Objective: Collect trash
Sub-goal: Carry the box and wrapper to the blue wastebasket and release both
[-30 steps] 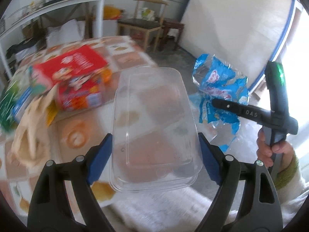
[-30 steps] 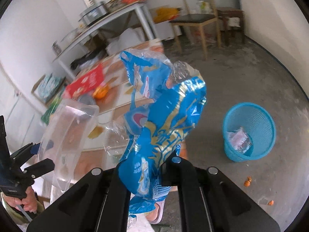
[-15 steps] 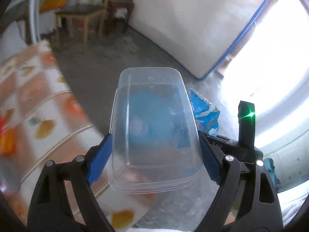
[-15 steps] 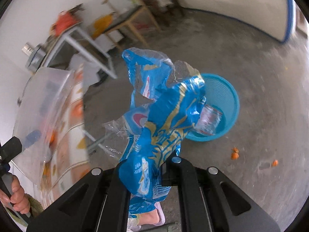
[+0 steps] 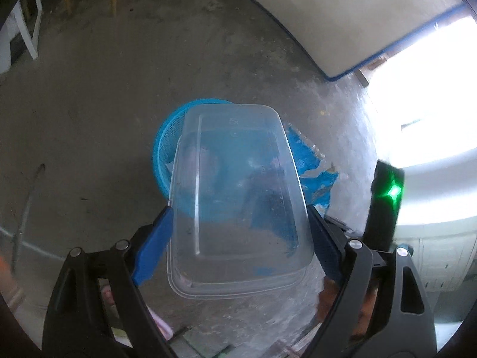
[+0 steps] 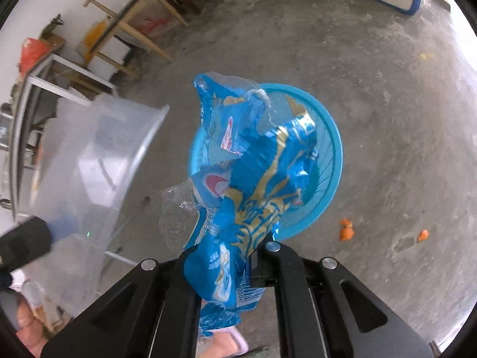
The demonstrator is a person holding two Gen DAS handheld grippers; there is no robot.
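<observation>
Bare concrete floor (image 6: 387, 95) now below instead of table. Left gripper (image 5: 238, 238), spread wide, clamping clear plastic container (image 5: 238, 197); right gripper (image 6: 226, 268), nearly closed, pinching blue wrapper (image 6: 253, 173). Both brought over blue basket (image 6: 331, 176); probably ready to drop.

The floor (image 6: 372, 59) is bare grey concrete, stained and dusty. A blue basket (image 6: 331, 161) stands on it, and a few orange scraps (image 6: 345, 229) lie on the concrete just beside the basket. Chair legs (image 6: 143, 38) and white table legs (image 5: 28, 38) stand on the floor farther off, near the wall.
</observation>
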